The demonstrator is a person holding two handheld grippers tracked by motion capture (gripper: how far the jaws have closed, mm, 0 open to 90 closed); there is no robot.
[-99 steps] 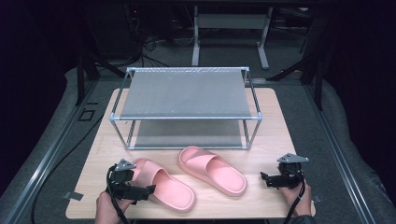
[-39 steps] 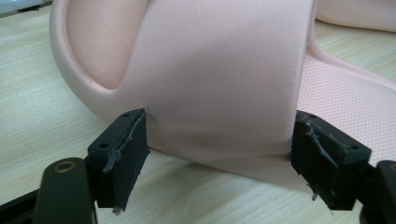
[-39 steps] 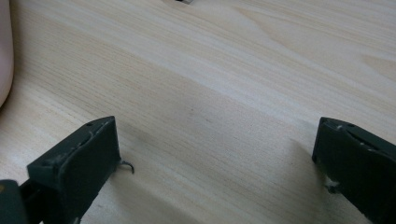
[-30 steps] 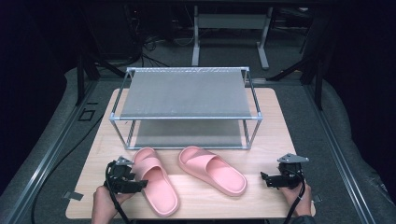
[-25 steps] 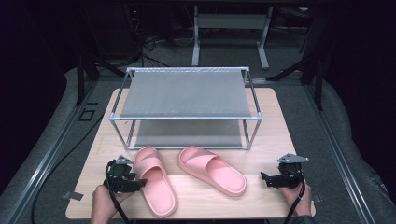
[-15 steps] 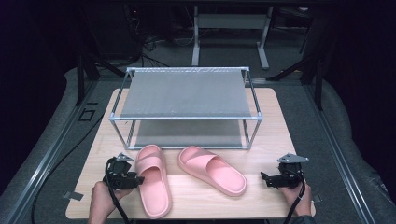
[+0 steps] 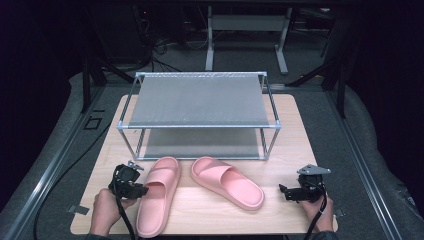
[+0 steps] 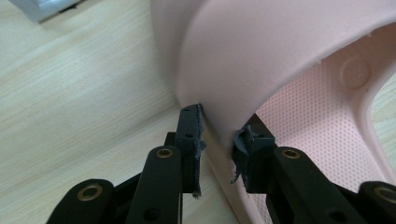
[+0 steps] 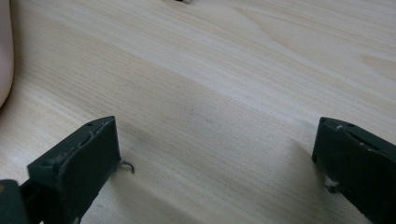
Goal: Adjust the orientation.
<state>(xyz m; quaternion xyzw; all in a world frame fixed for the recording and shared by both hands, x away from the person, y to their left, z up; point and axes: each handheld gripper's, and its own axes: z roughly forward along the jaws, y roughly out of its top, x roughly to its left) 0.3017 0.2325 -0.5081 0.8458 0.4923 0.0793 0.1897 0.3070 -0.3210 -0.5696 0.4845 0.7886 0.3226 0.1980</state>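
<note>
Since the earlier frames my left tongs (image 7: 141, 189) have just been closing, and the left slipper (image 7: 157, 194) has swung from lying slantwise to pointing its toe toward twelve o'clock, at the rack (image 7: 199, 116). Now, in the left gripper view, the pads (image 8: 196, 135) are clenched on the wall of the slipper's strap where it meets the sole, one inside and one outside. My right tongs (image 7: 284, 191) rest released at four o'clock on the bench (image 7: 295, 130), jaws wide apart with bare wood between them. The second slipper (image 7: 227, 181) lies just beside the first, angled toward four o'clock, apart from it. My worry is the bite: it sits low and at the strap's edge, on soft foam, so I judge a lift could let the slipper droop, twist or peel out. A swing toward three o'clock could also knock its neighbour, or the toe could catch the rack's front rail.
</note>
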